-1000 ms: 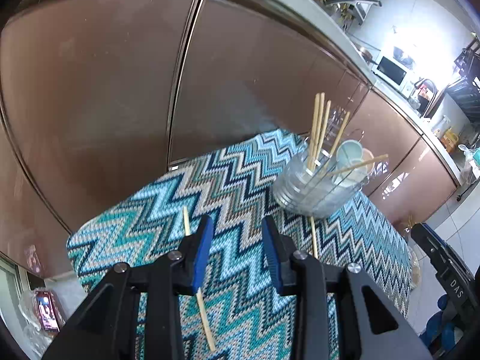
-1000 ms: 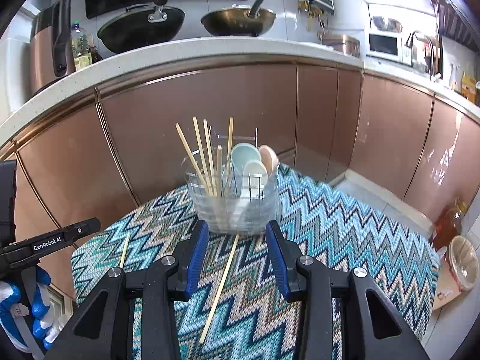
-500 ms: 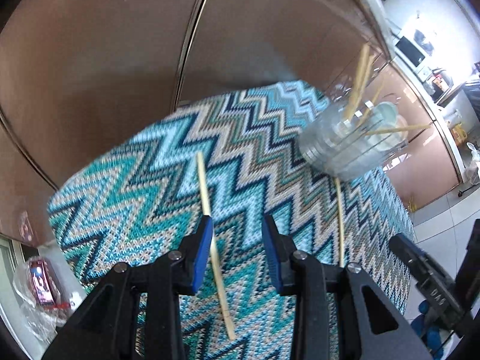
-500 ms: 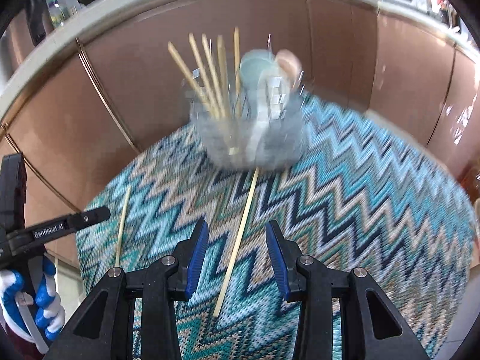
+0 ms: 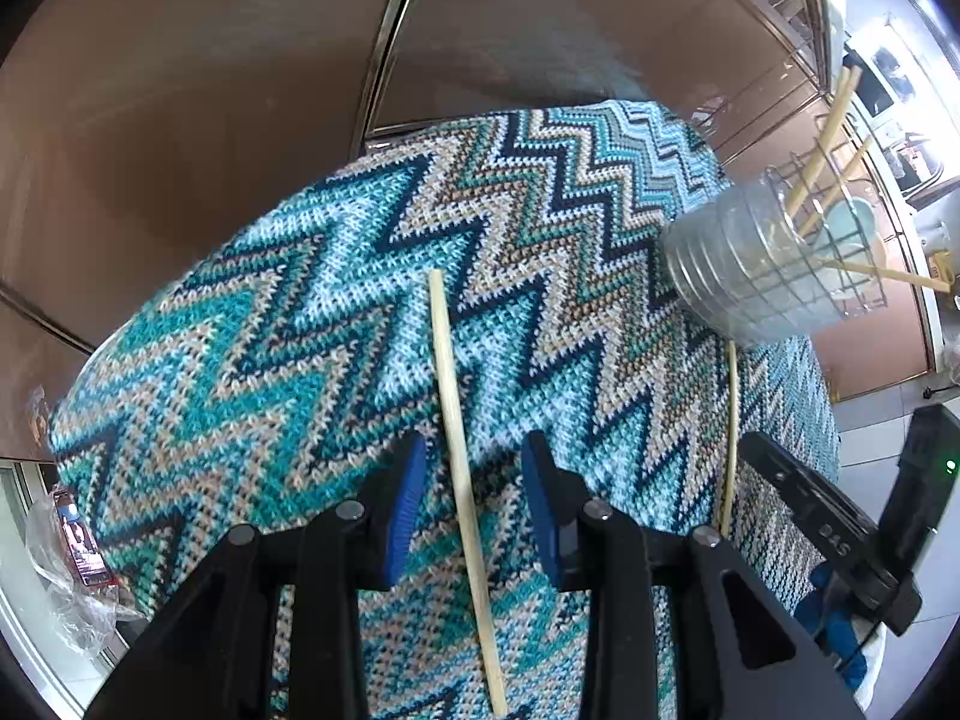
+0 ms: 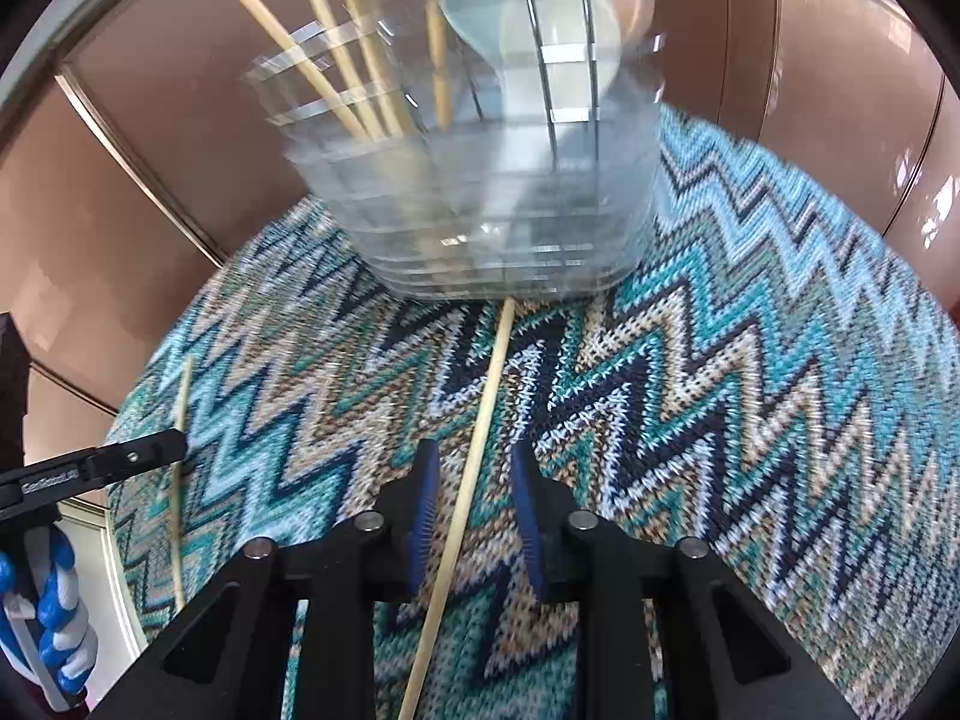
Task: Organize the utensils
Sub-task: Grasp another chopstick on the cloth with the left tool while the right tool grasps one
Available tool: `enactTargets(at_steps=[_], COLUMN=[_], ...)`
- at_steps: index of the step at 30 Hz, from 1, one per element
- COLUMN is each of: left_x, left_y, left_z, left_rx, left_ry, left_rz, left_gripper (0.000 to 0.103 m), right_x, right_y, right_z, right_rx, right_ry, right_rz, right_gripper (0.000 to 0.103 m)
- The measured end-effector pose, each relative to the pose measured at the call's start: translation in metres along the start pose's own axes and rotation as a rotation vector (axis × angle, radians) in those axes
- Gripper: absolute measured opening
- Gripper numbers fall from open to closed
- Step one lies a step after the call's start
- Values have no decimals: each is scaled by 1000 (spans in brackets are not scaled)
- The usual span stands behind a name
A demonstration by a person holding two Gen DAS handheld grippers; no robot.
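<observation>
A loose chopstick is straddled by each part-open gripper, the right gripper closing, neither yet gripped; squeezing seems next.

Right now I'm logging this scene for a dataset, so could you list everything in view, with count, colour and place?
Loose chopsticks: 2, pale wood, flat on the cloth; one between the left gripper's fingers, the other between the right gripper's, its far end at the holder's base.
Utensil holder: 1, clear plastic with wire grid, upright at the cloth's far side.
Chopsticks in holder: about five, pale wood, leaning.
Spoons in holder: about three, pale green, white, pink; blurred.
Zigzag cloth: 1, teal, blue, beige.
Cabinet doors: several, brown, behind.
Left gripper: black, blue pads, open.
Right gripper: same, jaws closing, not yet gripping.
Gloved hand: blue-white, left edge of the right wrist view.
</observation>
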State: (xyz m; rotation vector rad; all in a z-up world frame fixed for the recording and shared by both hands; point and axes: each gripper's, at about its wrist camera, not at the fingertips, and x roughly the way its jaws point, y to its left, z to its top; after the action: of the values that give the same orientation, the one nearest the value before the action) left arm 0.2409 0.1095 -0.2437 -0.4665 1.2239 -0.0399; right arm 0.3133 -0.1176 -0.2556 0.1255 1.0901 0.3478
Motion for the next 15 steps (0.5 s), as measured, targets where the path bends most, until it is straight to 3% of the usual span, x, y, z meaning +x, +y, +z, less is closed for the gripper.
enactTargets(at_steps=[5, 10, 15], left_x=[9, 13, 17], left_y=[-9, -11, -10], left_z=[5, 12, 20], left_rx=[34, 33, 30], left_ry=[11, 39, 70], left_rz=[45, 62, 81], left_gripper=[29, 29, 19], right_x=[13, 14, 22], right_y=[0, -1, -6], right_z=[5, 19, 25], right_rx=[-16, -22, -17], right_ry=[27, 26, 49], right_rz=[-6, -30, -32], right_gripper=[13, 13, 11])
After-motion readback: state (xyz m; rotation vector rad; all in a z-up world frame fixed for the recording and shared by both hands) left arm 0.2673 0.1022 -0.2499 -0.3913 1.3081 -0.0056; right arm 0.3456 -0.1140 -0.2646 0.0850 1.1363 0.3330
